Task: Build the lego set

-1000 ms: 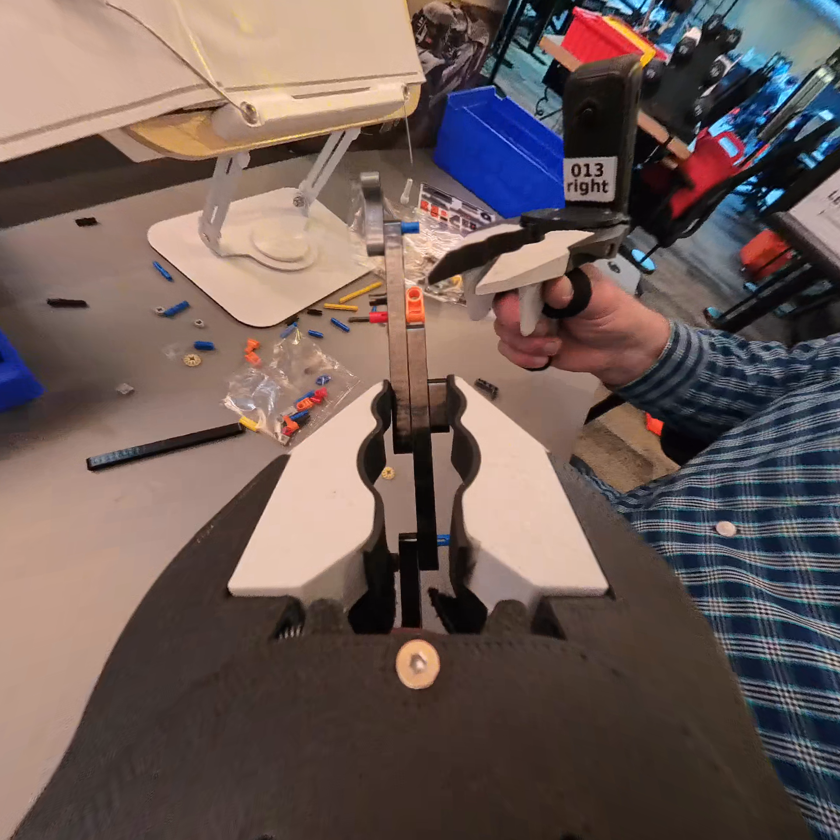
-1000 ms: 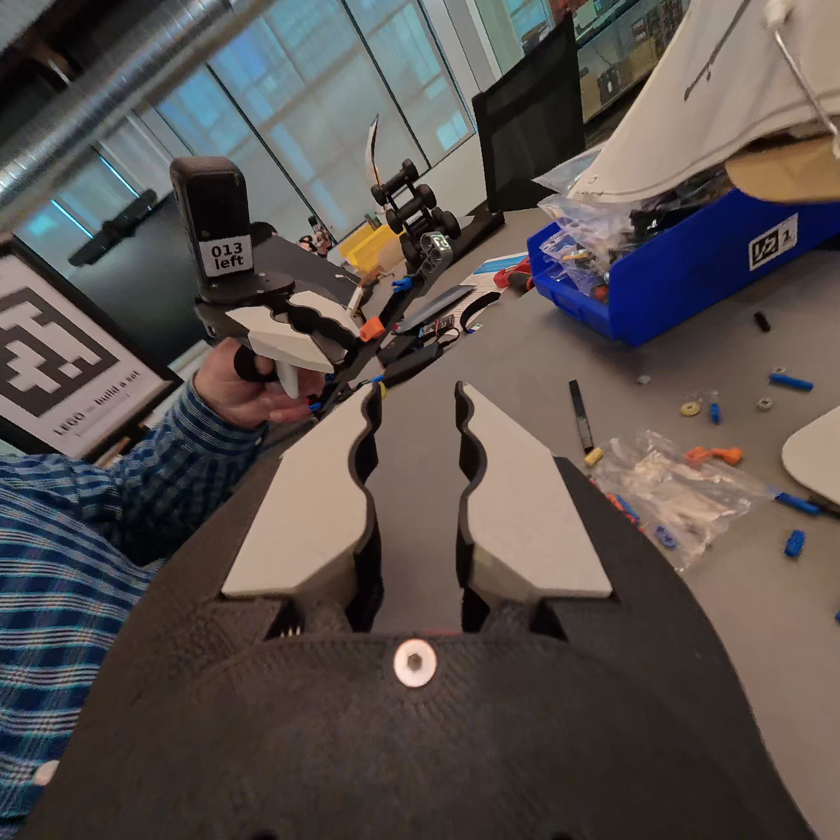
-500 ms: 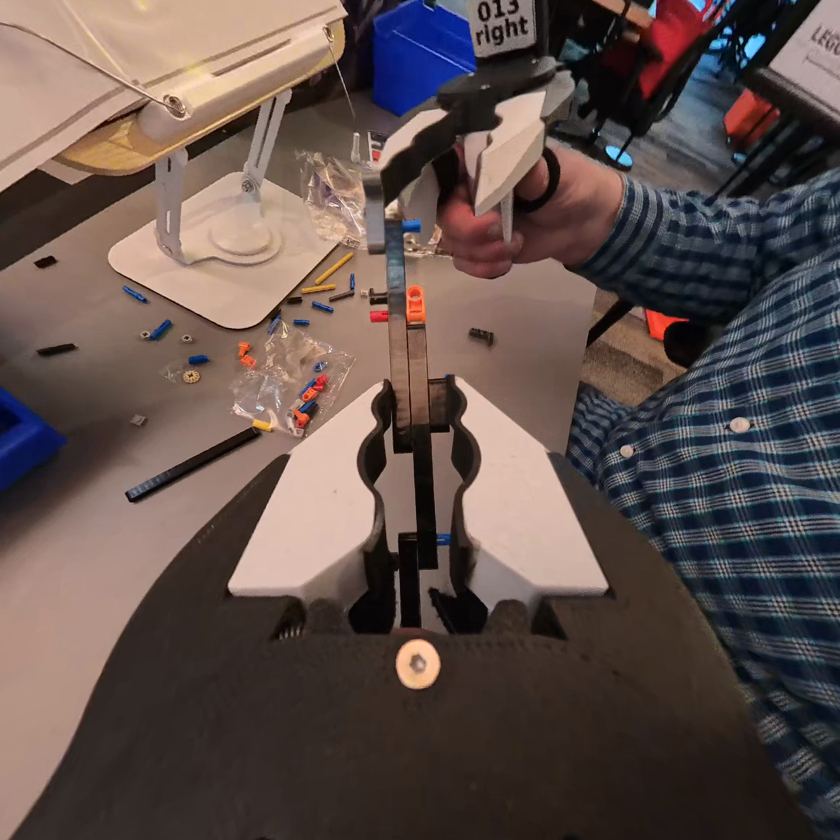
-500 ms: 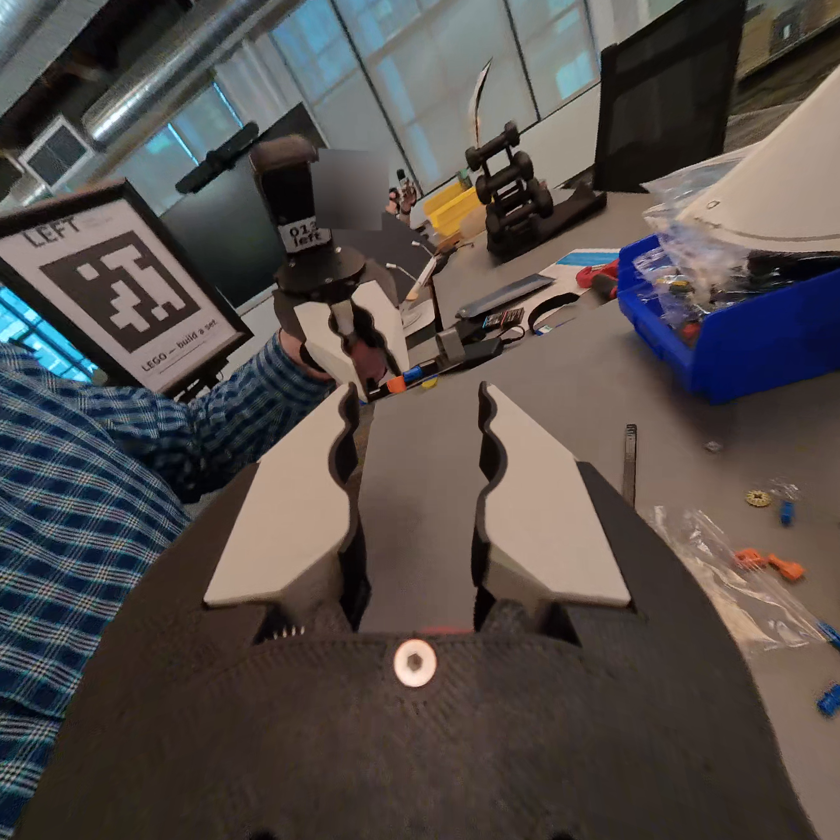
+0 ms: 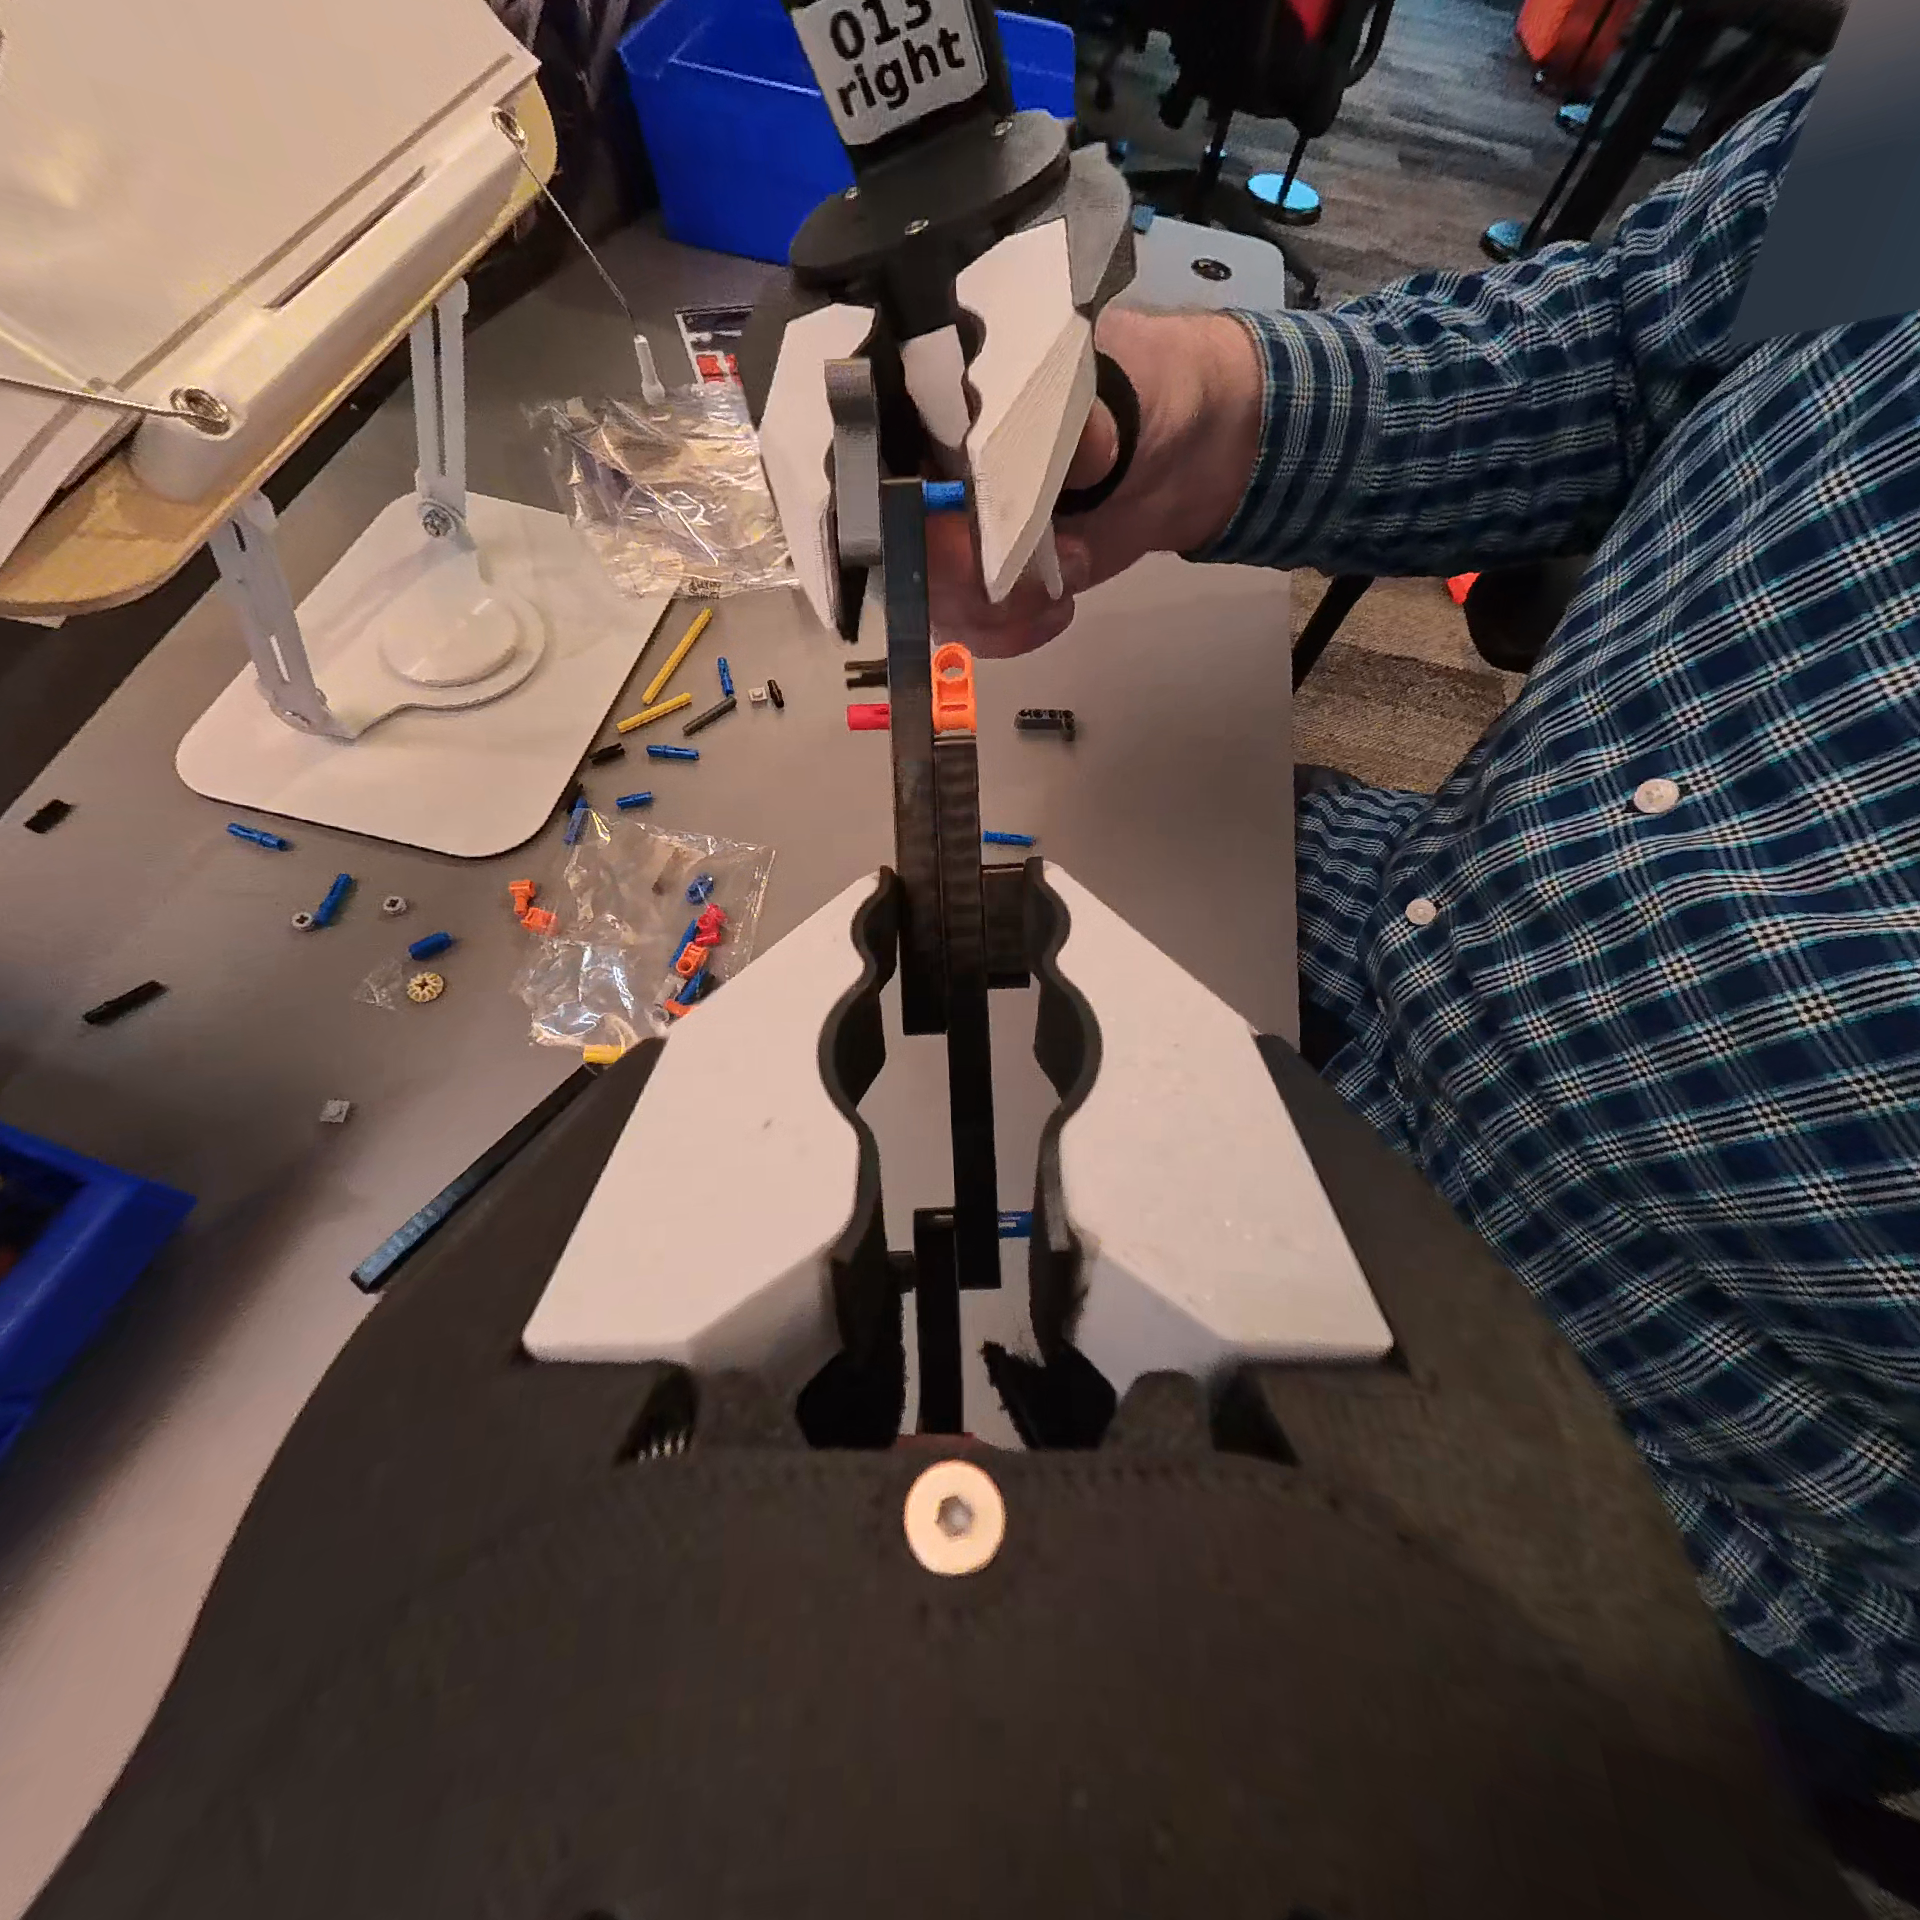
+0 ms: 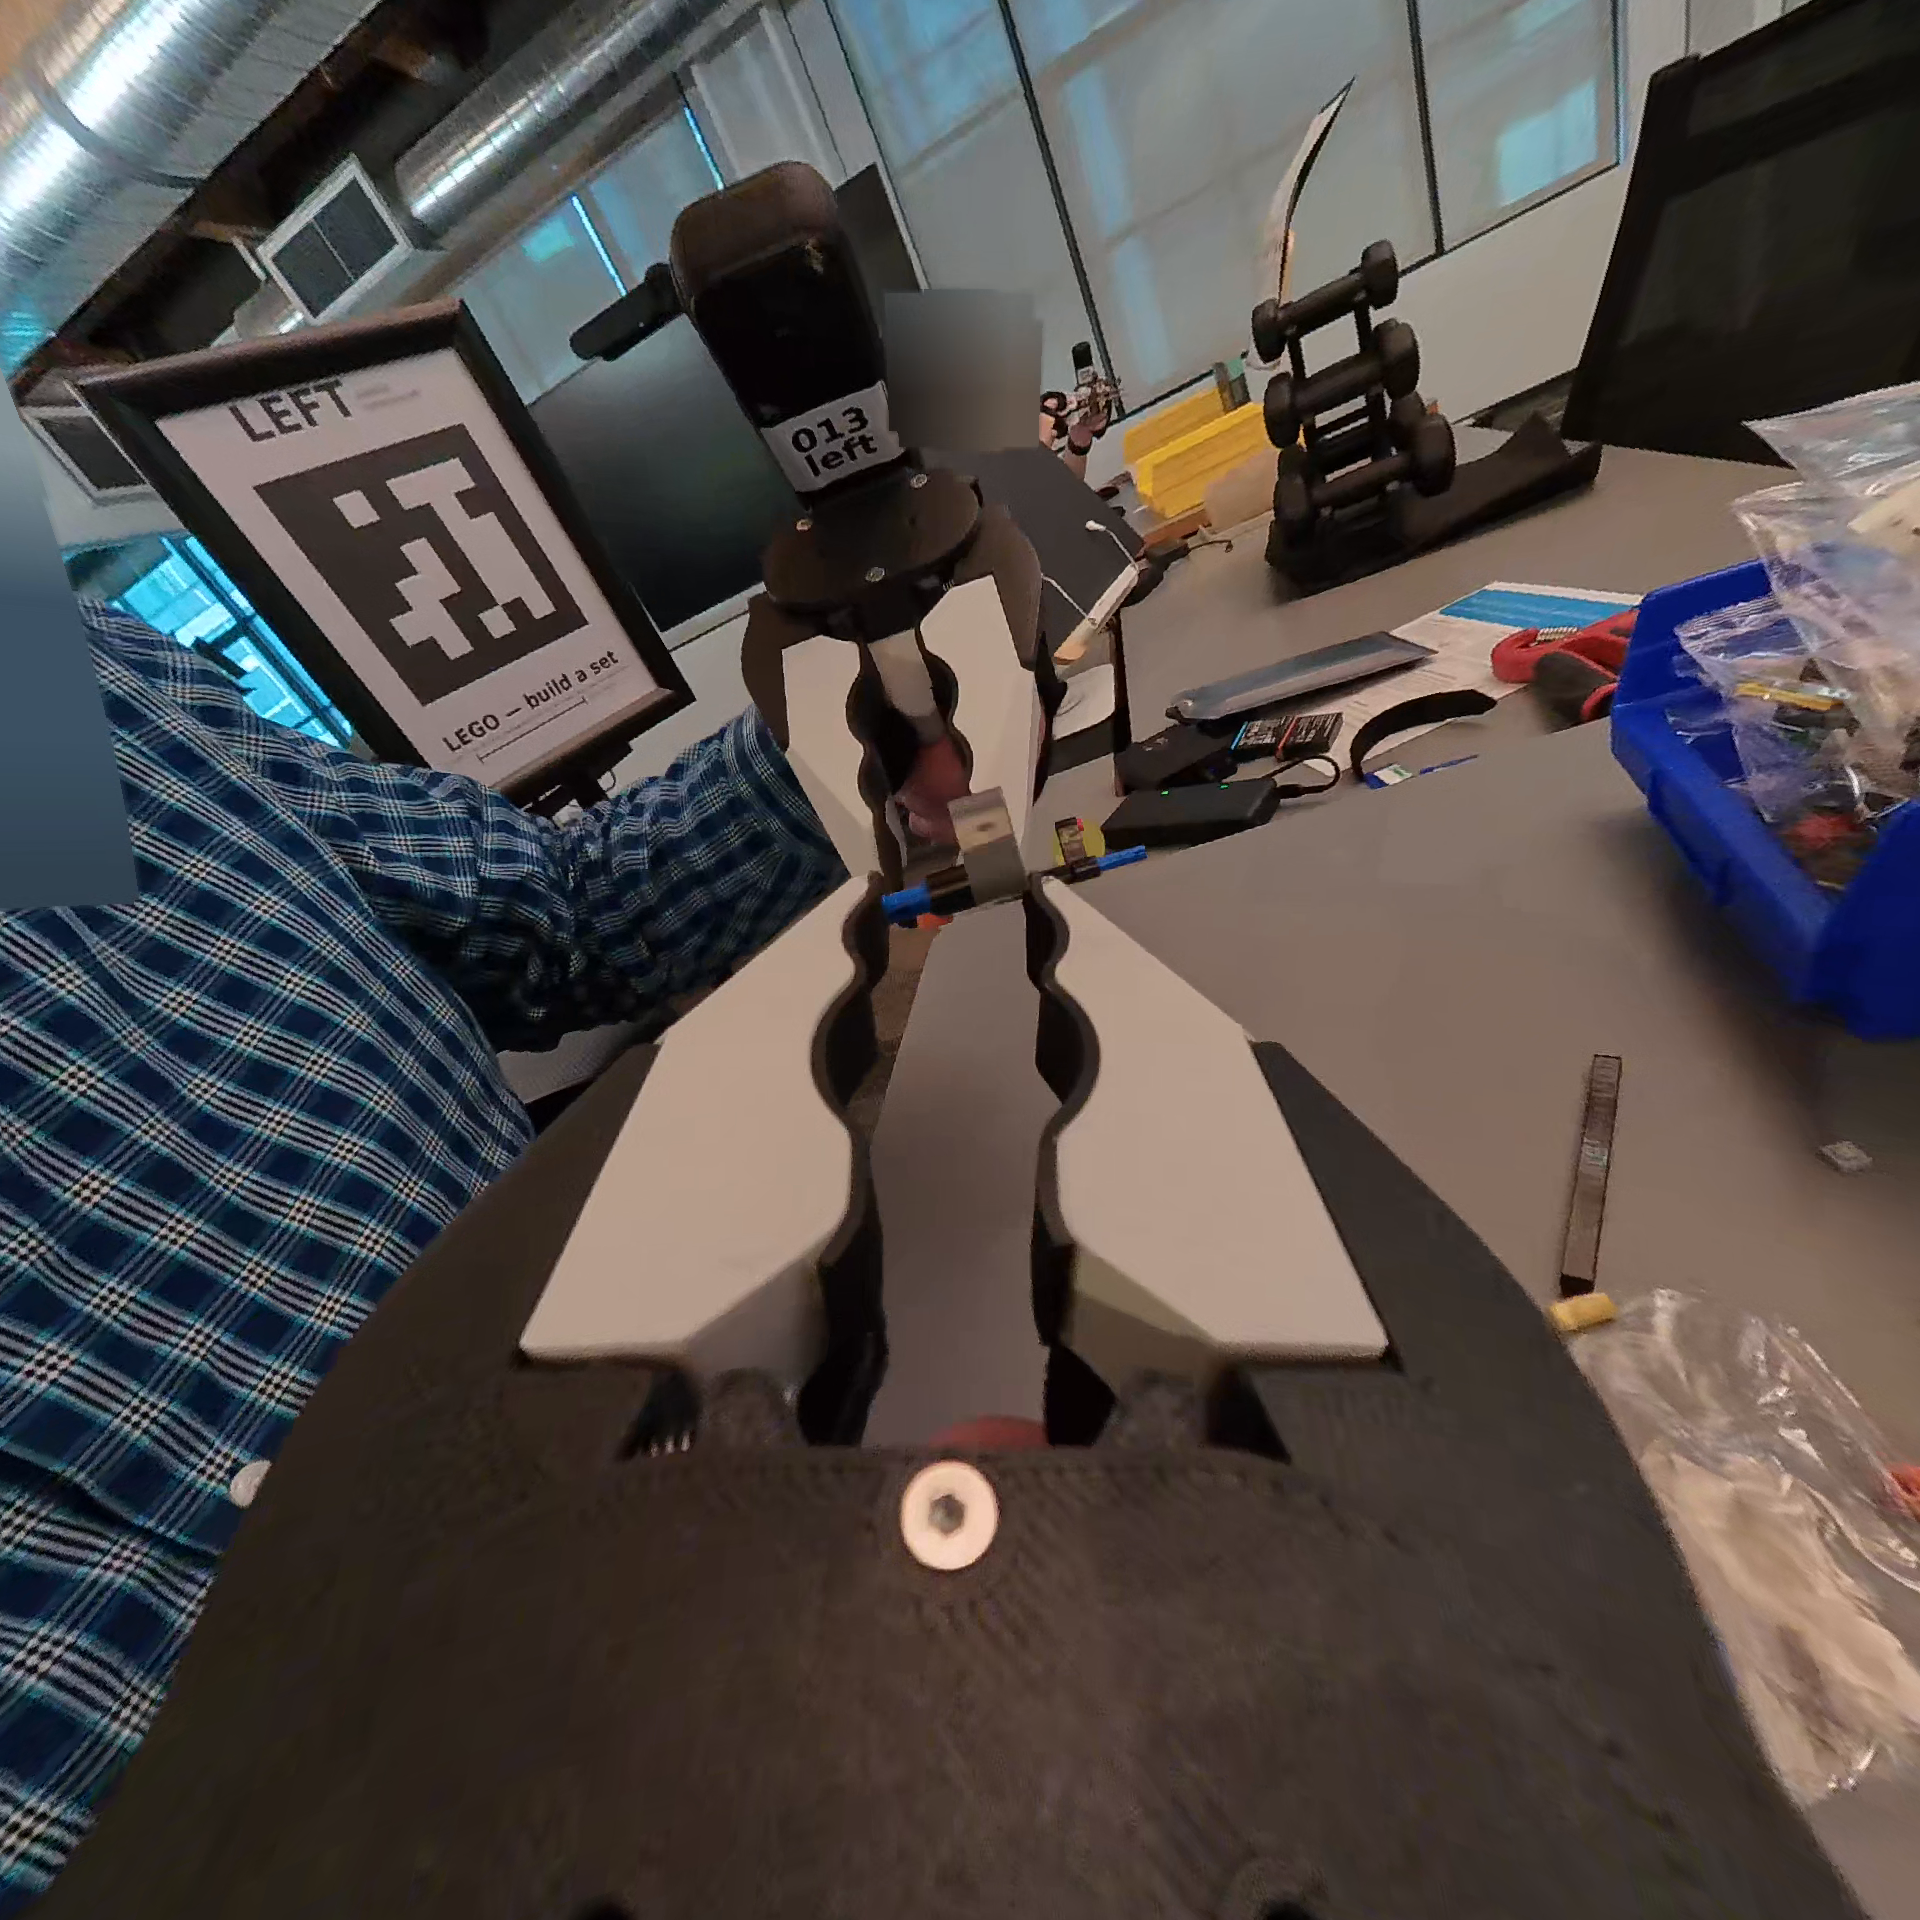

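Observation:
My left gripper [image 5: 961,883] is shut on a black lego beam assembly [image 5: 925,831] and holds it upright above the grey table. The assembly carries an orange connector [image 5: 951,701], a blue pin [image 5: 943,494] and a grey piece [image 5: 852,457] at its far end. My right gripper [image 5: 925,597] comes down over that end. In the right wrist view its fingertips [image 6: 868,904] close on the blue pin [image 6: 914,899] on one side and the grey piece [image 6: 987,842] on the other. The left gripper [image 6: 951,831] faces it.
Loose blue, orange, yellow and black pieces and clear bags [image 5: 644,935] lie on the table [image 5: 156,1143]. A long black beam [image 5: 468,1195] lies near my left gripper. A white stand [image 5: 416,675], blue bins [image 5: 727,135] [image 6: 1745,831] and a framed marker sign [image 6: 416,540] stand around. Tip to tip, the grippers are about 5 cm apart.
The right gripper has swung from the side onto the far end of the assembly, and its jaws have narrowed around the blue pin and grey piece. The left gripper still holds the assembly.

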### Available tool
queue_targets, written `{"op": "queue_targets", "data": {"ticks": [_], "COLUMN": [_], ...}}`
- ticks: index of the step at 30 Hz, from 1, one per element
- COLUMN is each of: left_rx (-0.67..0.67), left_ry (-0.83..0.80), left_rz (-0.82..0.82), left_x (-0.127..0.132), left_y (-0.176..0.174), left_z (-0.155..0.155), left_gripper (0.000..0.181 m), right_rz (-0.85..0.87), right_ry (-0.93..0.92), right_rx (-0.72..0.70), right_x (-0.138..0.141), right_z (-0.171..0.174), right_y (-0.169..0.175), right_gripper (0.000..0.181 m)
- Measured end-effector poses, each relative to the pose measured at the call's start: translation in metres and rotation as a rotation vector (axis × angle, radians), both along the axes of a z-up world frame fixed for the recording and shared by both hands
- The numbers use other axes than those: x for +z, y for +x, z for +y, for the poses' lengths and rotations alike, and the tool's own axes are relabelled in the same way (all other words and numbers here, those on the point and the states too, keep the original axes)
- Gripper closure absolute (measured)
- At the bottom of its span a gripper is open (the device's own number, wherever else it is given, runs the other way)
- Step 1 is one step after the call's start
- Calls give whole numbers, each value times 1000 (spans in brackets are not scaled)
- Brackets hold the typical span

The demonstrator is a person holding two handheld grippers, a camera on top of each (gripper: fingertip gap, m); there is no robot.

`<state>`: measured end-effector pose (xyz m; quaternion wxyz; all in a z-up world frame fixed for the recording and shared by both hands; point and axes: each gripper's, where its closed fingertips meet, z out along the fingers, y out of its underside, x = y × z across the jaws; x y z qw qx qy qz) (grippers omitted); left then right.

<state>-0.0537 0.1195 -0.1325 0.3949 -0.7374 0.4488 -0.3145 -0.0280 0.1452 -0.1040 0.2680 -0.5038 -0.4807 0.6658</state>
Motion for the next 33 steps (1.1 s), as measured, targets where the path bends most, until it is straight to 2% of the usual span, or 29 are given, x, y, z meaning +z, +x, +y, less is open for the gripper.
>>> {"op": "queue_targets", "data": {"ticks": [3,9,17,24,33], "left_rx": [-10,-15,-9,62,82], "left_ry": [1,2,-19,2,-27], "left_rz": [-37,-73,-113,-87,-85], "left_x": [3,4,4,7,5], "left_y": [3,6,9,7,5], "left_z": [0,1,5,13,17], "left_gripper": [159,159,159,160,159], "right_rz": [29,65,98,94,105], "right_ry": [-21,27,13,-15,-27], "right_rx": [4,-31,-60,-81,-104], "right_x": [3,8,15,13,13], "right_z": [-2,-1,3,13,18], "right_y": [0,-2,-5,-6,-8], "right_gripper": [148,157,157,152,165]}}
